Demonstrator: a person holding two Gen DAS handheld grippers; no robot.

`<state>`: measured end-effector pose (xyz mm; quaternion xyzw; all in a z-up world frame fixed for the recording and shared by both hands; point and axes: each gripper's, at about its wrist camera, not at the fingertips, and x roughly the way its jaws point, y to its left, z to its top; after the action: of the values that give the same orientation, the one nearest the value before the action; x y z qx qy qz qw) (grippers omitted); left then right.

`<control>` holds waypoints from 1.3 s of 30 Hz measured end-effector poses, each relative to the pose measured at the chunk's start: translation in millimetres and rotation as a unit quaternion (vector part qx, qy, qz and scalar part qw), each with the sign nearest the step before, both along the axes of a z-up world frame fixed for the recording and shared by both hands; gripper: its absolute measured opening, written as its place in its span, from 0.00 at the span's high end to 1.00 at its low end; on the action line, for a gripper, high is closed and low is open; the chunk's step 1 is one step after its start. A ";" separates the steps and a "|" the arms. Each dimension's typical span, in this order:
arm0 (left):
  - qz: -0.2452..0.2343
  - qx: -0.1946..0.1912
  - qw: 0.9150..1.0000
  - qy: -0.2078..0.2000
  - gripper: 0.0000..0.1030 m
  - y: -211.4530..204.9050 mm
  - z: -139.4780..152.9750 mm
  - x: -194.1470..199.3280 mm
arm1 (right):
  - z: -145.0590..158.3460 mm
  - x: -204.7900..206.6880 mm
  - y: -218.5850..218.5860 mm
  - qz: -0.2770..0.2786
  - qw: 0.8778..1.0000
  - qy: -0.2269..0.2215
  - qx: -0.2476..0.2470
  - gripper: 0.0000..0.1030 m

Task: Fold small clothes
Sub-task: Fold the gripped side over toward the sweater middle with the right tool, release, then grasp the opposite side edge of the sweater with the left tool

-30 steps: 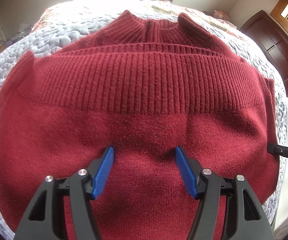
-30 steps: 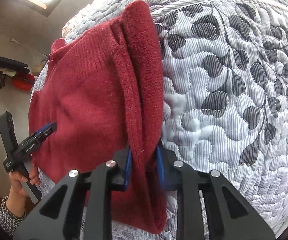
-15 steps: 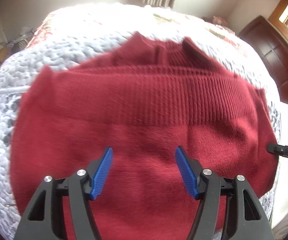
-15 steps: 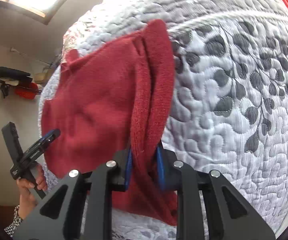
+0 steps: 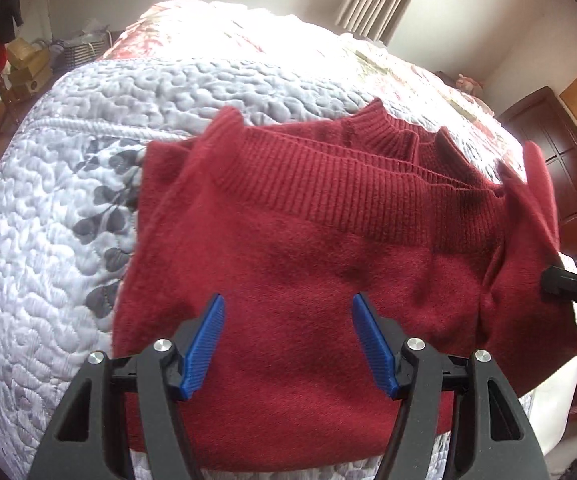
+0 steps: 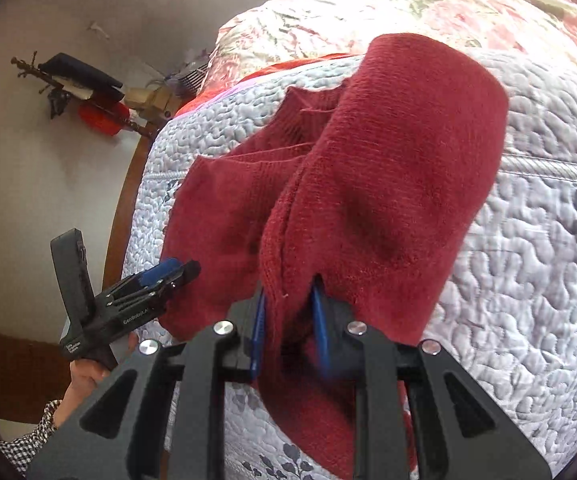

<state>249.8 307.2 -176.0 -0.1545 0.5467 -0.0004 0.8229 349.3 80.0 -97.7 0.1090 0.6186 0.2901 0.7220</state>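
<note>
Two grippers work one red sweater [image 5: 328, 264] spread on the quilted bed [image 5: 60, 208], its ribbed band running left to right. Left gripper [image 5: 286, 340]: jaws spread wide, holding nothing, poised over the middle of the sweater's near part. Right gripper [image 6: 288, 316]: jaws closed on the sweater's right edge, which stands raised off the quilt. The flat body lies leftward of that lifted edge, so the fold probably travels toward the left gripper, along the band

Both wrist cameras look close down their fingers at the red sweater [image 5: 308, 248] on the quilt [image 6: 528, 280], each glimpsing the other gripper at 3 and 8 o'clock.
</note>
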 end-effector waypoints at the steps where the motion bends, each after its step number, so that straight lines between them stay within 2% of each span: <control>1: 0.002 0.001 1.000 -0.001 0.36 1.3 0.7 -2.0 | -4.2 0.3 10.4 0.007 1.000 0.004 -0.001 0.81; 10: 0.025 -0.011 1.000 0.006 0.36 23.2 -4.3 -12.8 | -58.0 -4.5 74.8 0.054 0.996 0.034 -0.063 0.79; 11: 0.025 -0.013 1.000 0.006 0.36 23.5 -4.6 -13.3 | -62.8 -4.5 77.1 0.058 0.995 0.038 -0.066 0.75; 13: 0.024 -0.014 1.000 0.008 0.36 22.6 -4.9 -12.1 | -65.7 -4.4 83.6 0.063 0.995 0.037 -0.071 0.74; 15: 0.023 -0.021 0.999 0.008 0.36 20.4 -4.3 -10.4 | -62.3 -4.7 85.4 0.072 0.995 0.036 -0.060 0.62; 16: 0.022 -0.028 0.999 0.008 0.36 18.9 -3.7 -9.1 | -56.7 -6.7 85.6 0.078 0.995 0.034 -0.050 0.60; 18: 0.019 -0.043 0.999 0.008 0.36 14.6 -2.6 -5.7 | -41.6 -11.2 79.5 0.085 0.995 0.019 -0.045 0.50; 21: 0.014 -0.074 0.997 0.008 0.36 5.1 -2.2 0.2 | -11.3 -21.6 62.5 0.088 0.996 -0.014 -0.031 0.51; 25: -0.002 -0.106 0.994 0.016 0.34 -17.6 -7.8 14.6 | 9.4 -27.8 29.4 0.060 0.995 -0.048 -0.065 0.50; 32: -0.025 -0.141 0.989 0.044 0.34 -58.6 -26.8 40.2 | -10.4 -36.4 -38.1 0.000 0.996 -0.023 -0.085 0.50; 39: -0.020 -0.160 0.984 0.073 0.35 -77.9 -43.7 53.8 | -29.2 -49.6 -72.6 -0.025 0.997 -0.002 -0.075 0.50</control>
<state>303.6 229.3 -219.7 -0.2729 0.6009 -0.0936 0.7455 299.6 7.4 -126.9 0.0699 0.6343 0.2252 0.7362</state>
